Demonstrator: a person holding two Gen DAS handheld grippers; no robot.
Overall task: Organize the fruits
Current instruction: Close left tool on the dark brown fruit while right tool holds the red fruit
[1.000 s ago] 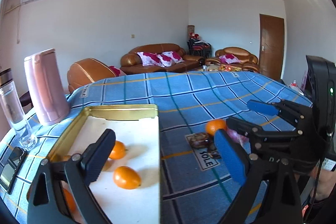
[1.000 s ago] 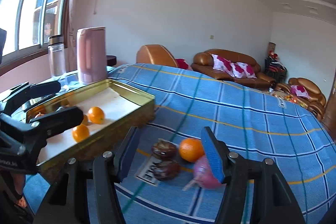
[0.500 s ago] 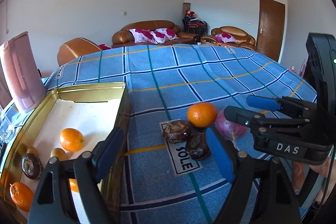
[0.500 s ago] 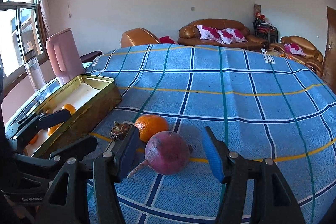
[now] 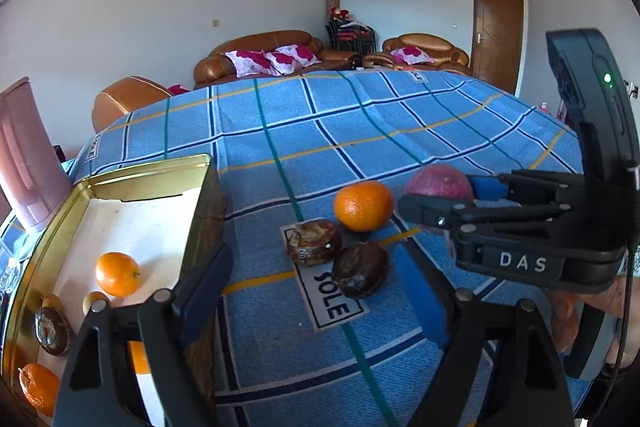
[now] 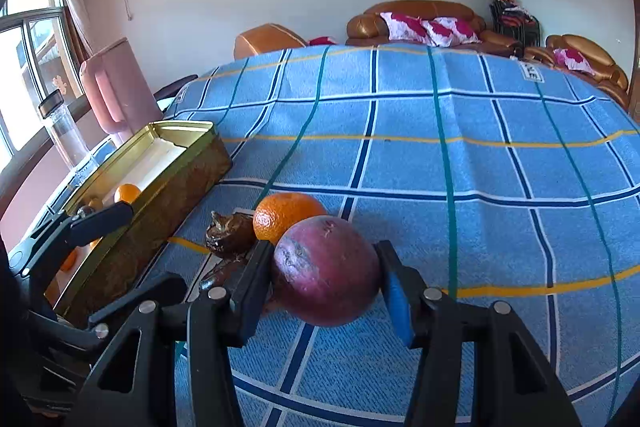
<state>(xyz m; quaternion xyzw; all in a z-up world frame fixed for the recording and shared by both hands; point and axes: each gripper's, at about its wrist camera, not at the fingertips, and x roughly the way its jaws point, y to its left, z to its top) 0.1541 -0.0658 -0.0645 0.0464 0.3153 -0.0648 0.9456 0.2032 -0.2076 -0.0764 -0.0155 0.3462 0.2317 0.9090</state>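
The table (image 6: 460, 163) wears a matt woven cloth, and the tray (image 5: 152, 169) beside it is shiny gold metal lined with white paper. The tongs (image 6: 326, 291) are matt black plastic, gripping a smooth, dull purple fruit (image 6: 326, 277); the orange (image 5: 363, 205) has a pebbled skin.

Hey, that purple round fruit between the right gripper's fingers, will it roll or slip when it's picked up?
The purple fruit looks round and smooth-skinned, so it would probably roll if released. The right gripper pinches it at its widest part, which likely limits slipping. It seems firm, not squashed.
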